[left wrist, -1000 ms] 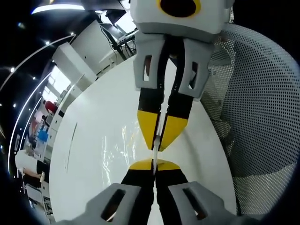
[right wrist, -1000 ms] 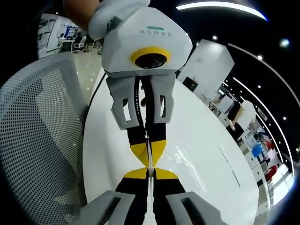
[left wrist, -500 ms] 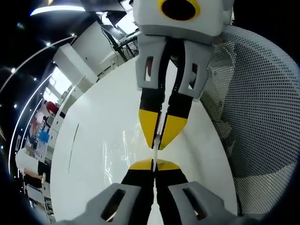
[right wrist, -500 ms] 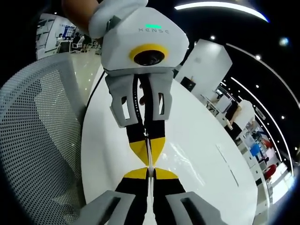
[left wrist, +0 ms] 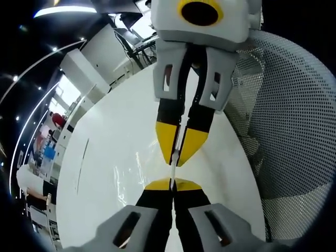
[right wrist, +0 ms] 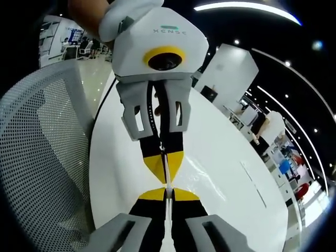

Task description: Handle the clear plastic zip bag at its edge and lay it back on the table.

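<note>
Over the table, the left gripper and right gripper meet tip to tip, the bag stretched between them. A mesh chair stands beside the table.

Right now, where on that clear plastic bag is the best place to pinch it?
Along its thin edge. The zip bag is flat and limp, so only the edge fits between shut jaws; the left gripper and right gripper pinch it from opposite ends above the table.
</note>
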Demonstrator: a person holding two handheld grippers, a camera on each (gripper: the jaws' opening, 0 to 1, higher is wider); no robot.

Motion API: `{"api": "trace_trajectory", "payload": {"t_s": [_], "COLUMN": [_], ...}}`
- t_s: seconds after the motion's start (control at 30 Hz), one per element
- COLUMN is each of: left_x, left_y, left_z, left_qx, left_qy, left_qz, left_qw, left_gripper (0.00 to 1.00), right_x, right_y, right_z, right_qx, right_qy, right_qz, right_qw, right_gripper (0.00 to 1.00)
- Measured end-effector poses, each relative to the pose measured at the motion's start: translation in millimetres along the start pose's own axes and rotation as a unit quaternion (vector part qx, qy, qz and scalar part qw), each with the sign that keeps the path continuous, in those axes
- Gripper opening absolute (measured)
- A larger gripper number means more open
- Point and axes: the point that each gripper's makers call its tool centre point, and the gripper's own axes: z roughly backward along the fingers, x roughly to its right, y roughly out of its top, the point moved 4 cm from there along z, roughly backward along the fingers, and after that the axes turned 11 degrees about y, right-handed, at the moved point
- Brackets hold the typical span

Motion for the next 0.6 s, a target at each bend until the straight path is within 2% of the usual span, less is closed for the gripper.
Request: {"api": "trace_trajectory", "payload": {"t_s": [0.6], "left_x": [0.6], "left_y": [1.9], "left_z": [2.7], "left_qx": [0.001], "left_qy": [-0.001], "left_qz": [0.0], "left_qw": [1.0], "left_gripper": [0.0], "right_x": [-0.2], "right_y": [-2.3], "right_z": [1.4], "right_qx": [-0.002], "right_qy": [-0.001], "right_qz": [-0.002], "right_qw": [1.0], "right_gripper": [0.0]}}
